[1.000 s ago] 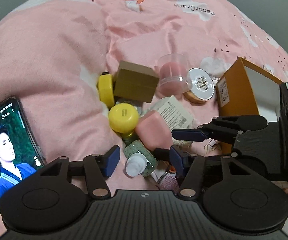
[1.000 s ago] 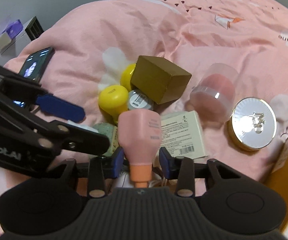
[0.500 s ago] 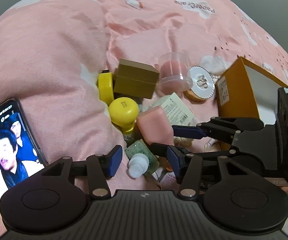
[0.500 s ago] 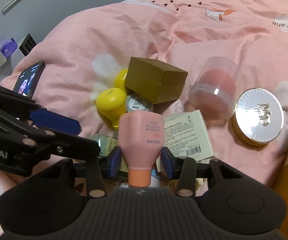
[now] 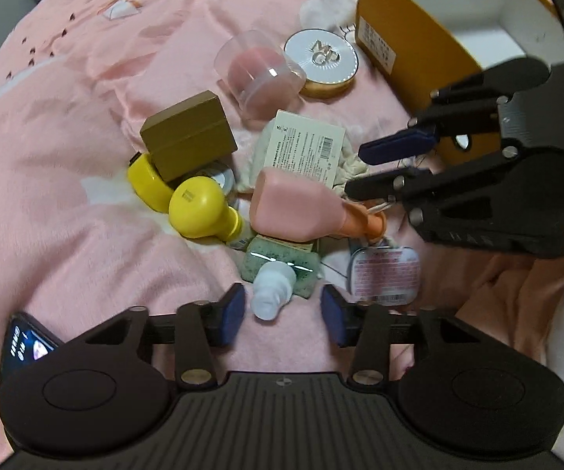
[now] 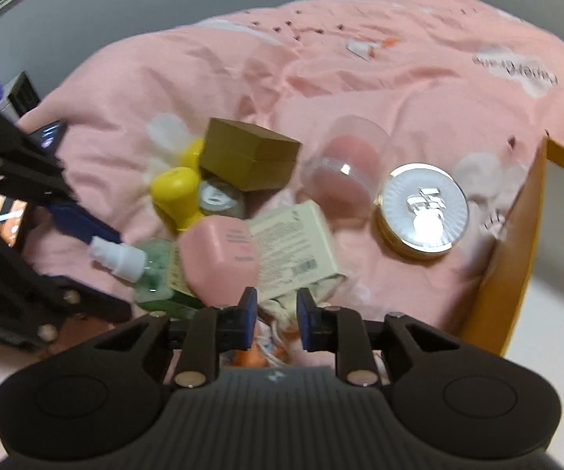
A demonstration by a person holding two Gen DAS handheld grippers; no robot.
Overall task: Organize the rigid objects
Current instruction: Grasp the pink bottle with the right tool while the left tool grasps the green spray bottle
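Having just narrowed the left fingers [image 5: 231, 313] either side of the green bottle [image 5: 278, 262]'s white cap [image 5: 272, 297], untouched, and shut the right fingers [image 6: 248, 313] at the pink bottle [image 6: 219, 258]'s 6 o'clock.

— What carries it all?
— A pink quilt [image 5: 66, 125], rumpled.
— And on it?
— Near the middle, a brown box [image 5: 188, 135] among yellow jars [image 5: 197, 209]; farther right, a clear tub [image 5: 258, 72], a round compact [image 5: 321, 60] and an orange box [image 5: 411, 45]. A phone [image 5: 27, 346] lies near left.
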